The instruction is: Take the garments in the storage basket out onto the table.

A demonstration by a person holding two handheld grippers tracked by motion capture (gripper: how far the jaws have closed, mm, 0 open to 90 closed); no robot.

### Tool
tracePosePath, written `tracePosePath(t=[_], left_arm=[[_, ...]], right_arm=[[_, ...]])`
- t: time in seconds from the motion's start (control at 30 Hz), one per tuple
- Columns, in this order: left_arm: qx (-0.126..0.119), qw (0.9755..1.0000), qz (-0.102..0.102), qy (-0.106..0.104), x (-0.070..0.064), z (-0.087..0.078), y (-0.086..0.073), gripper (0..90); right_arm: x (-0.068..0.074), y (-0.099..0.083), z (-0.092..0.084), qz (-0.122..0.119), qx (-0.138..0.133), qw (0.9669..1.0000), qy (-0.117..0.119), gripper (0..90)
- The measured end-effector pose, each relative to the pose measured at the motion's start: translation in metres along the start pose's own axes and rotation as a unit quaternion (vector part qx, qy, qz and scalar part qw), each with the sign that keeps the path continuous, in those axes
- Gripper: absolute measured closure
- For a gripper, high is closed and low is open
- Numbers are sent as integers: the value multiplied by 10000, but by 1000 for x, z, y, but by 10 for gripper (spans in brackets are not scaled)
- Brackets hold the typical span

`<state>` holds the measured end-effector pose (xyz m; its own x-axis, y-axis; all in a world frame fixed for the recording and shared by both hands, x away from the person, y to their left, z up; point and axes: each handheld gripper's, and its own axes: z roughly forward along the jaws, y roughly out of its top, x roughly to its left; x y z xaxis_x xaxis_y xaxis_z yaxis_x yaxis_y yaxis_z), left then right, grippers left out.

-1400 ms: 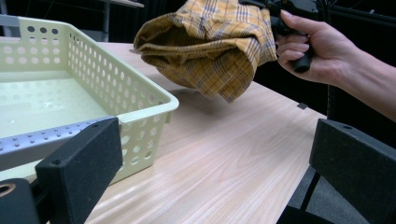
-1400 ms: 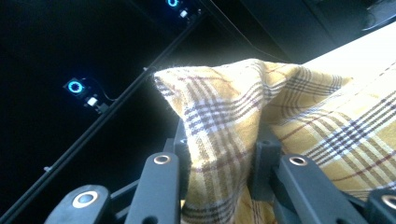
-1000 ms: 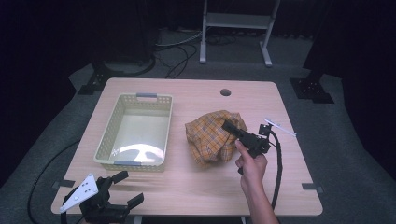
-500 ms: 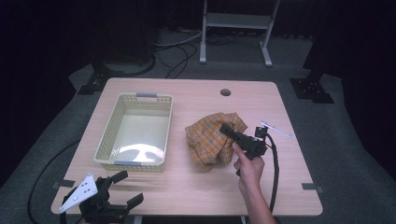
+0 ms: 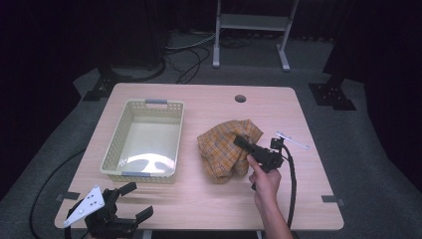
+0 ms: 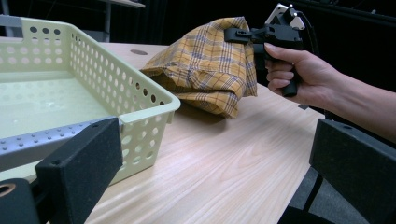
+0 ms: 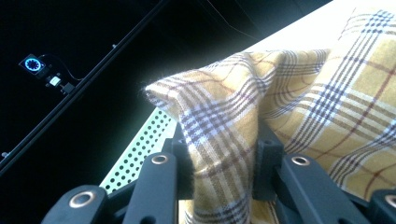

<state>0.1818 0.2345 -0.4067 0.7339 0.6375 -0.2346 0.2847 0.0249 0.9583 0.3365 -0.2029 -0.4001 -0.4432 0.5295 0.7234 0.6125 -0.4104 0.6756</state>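
The left gripper [image 5: 130, 201] rests at the near left corner of the light wooden table [image 5: 209, 199], fingers spread and empty. Beside it stands the pale green perforated plastic basket [image 5: 144, 139]. Right of the basket, the right gripper [image 5: 242, 143] clenches a fold of the yellow checked cloth [image 5: 224, 149].

Metal stand [image 5: 253, 25] behind wooden table [image 5: 209, 199]

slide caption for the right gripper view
Right gripper pinching a fold of yellow plaid cloth, perforated basket behind.
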Motion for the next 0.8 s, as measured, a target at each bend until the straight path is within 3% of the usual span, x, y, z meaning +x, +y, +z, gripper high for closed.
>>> tracePosePath(t=[0.33, 0.8], left_arm=[[42, 10000, -3, 21, 0, 2, -1, 26], [80, 10000, 38, 15, -1, 4, -1, 26]], right_arm=[[-4, -2, 0, 6, 150, 9999, -6, 673], [-7, -5, -3, 29, 414, 9991, 134, 569]])
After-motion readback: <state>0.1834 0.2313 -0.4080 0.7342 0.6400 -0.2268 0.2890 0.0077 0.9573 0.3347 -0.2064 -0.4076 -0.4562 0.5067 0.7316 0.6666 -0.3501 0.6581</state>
